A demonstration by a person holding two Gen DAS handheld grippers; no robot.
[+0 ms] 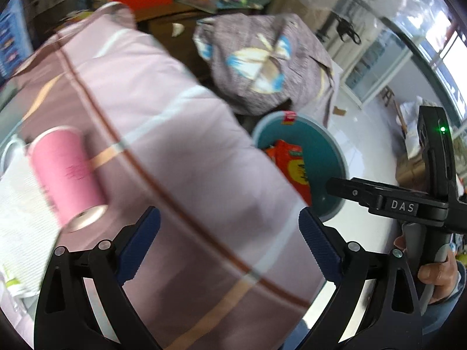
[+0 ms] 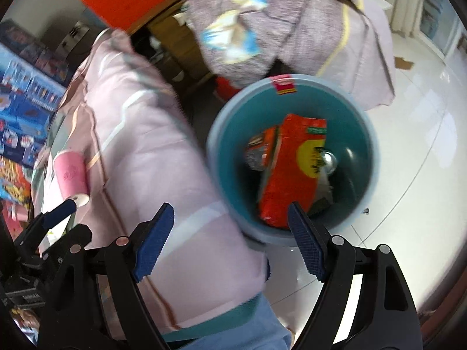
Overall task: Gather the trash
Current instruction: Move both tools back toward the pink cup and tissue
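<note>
A pink paper cup [image 1: 67, 175] lies on its side on the pink striped bedding [image 1: 163, 134]; it also shows in the right wrist view [image 2: 71, 176]. My left gripper [image 1: 229, 243] is open and empty above the bedding, right of the cup. A teal bin [image 2: 294, 157] stands on the floor beside the bed and holds a red-orange snack packet [image 2: 292, 172]; the bin also shows in the left wrist view [image 1: 318, 151]. My right gripper [image 2: 230, 242] is open and empty, just above the bin's near rim. It shows from the side in the left wrist view [image 1: 331, 185].
A bundle of grey patterned cloth [image 1: 268, 61] lies behind the bin. The white tiled floor [image 2: 414, 151] spreads to the right. Boxes and shelves with coloured packs [image 2: 26, 99] stand at the left. A white towel [image 1: 20, 213] lies left of the cup.
</note>
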